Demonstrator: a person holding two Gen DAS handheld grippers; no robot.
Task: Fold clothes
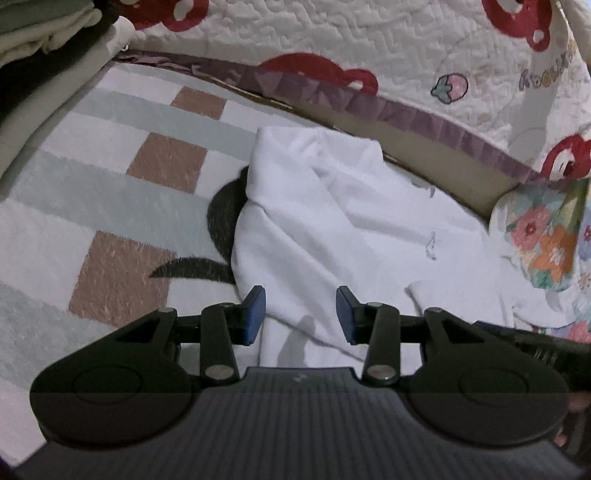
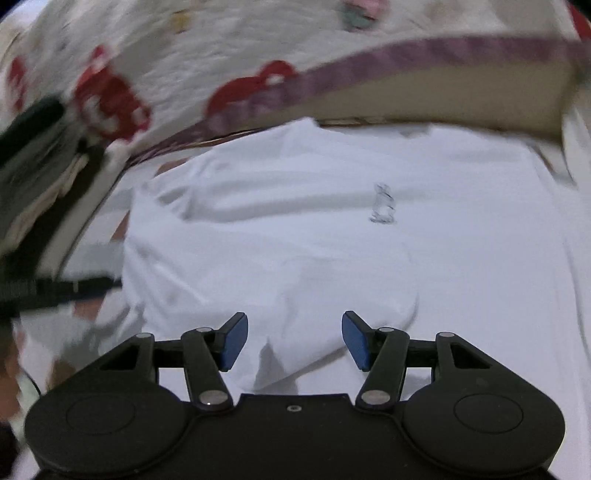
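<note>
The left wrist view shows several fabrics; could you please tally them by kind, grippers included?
White shirt: 1
Checked blanket: 1
Quilt with red prints: 1
Floral cloth: 1
Pile of folded clothes: 1
Grippers: 2, the left gripper and the right gripper, both open and empty
Total: 7

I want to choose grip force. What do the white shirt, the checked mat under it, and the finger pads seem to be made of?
Shirt: likely thin cotton knit, matte; it drapes in soft folds.
Mat: seems woven or short-pile textile; fuzzy fibres show at the brown squares.
Pads: blue, smooth, probably rubber or plastic; cannot tell which.
</note>
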